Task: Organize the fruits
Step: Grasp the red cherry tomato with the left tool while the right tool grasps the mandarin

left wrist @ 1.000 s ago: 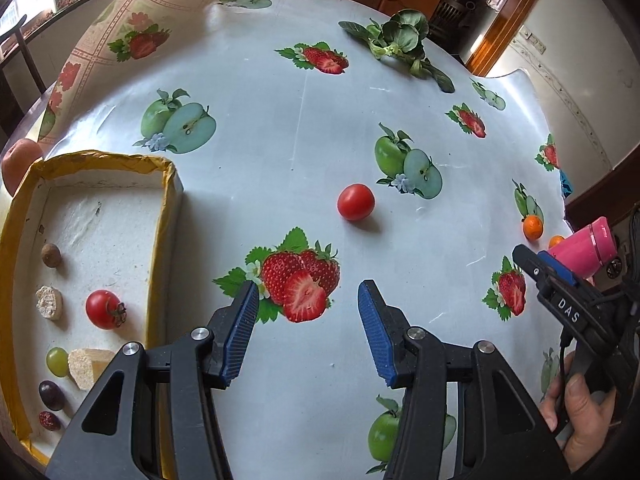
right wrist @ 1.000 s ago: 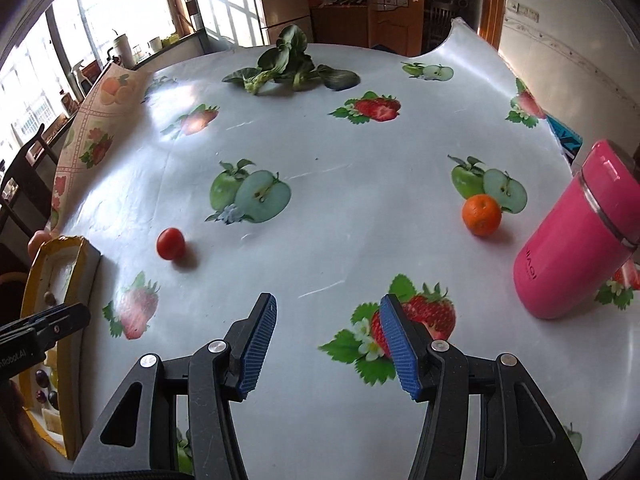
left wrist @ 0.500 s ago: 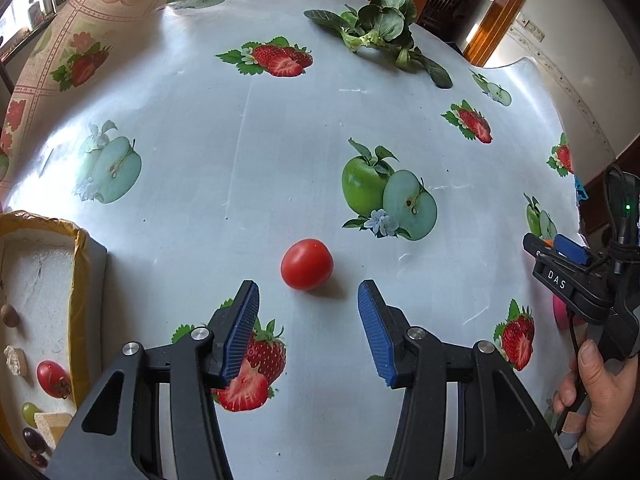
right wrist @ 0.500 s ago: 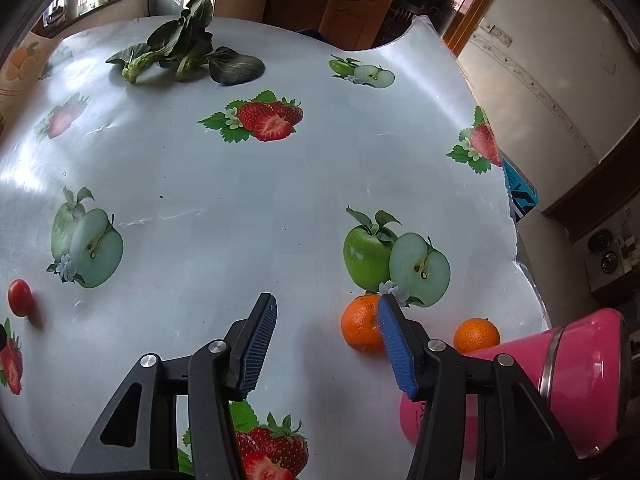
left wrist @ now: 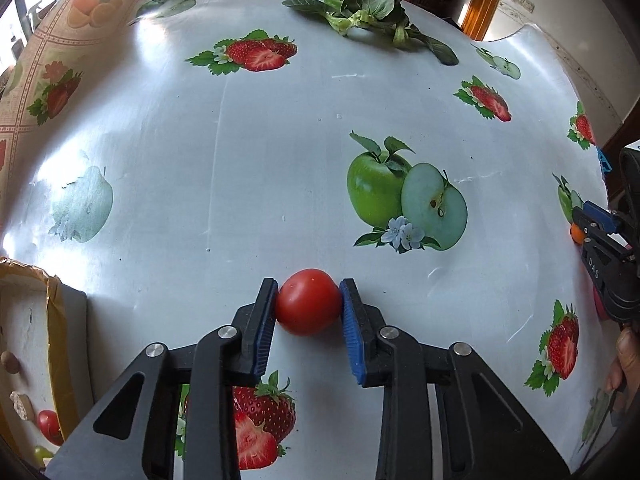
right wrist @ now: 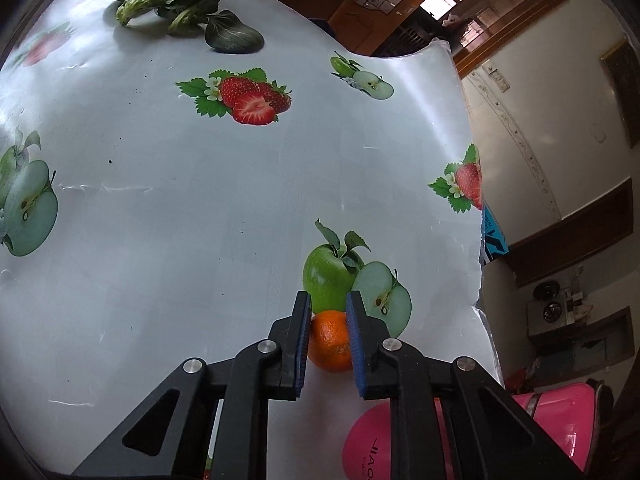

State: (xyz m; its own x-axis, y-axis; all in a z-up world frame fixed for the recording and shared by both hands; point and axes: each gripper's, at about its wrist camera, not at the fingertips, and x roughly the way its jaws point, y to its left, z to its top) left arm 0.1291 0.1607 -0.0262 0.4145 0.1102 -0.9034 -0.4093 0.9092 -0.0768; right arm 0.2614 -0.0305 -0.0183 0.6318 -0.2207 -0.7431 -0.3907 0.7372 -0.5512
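Observation:
A red tomato (left wrist: 308, 302) lies on the fruit-print tablecloth, low in the left wrist view. My left gripper (left wrist: 308, 288) has its jaws closing on it, and both blue pads (left wrist: 352, 320) touch its sides. In the right wrist view a small orange (right wrist: 330, 342) sits beside a printed green apple. My right gripper (right wrist: 328, 304) is shut on it, a pad on each side. The left wrist view also catches that right gripper (left wrist: 592, 224) at the far right edge, with a sliver of the orange (left wrist: 577, 233) and a person's hand (left wrist: 624, 360) below.
A yellow-rimmed tray (left wrist: 56, 340) at the lower left holds a cherry tomato (left wrist: 49, 432) and other small pieces. A pink bottle (right wrist: 460, 436) lies just right of the orange. Leafy greens (left wrist: 368, 4) rest at the far side. The table's edge (right wrist: 480, 272) runs close on the right.
Both grippers moved forward and down to their fruits. The left jaws closed in on the tomato. The right jaws shut on the orange, which stood beside the right finger before.

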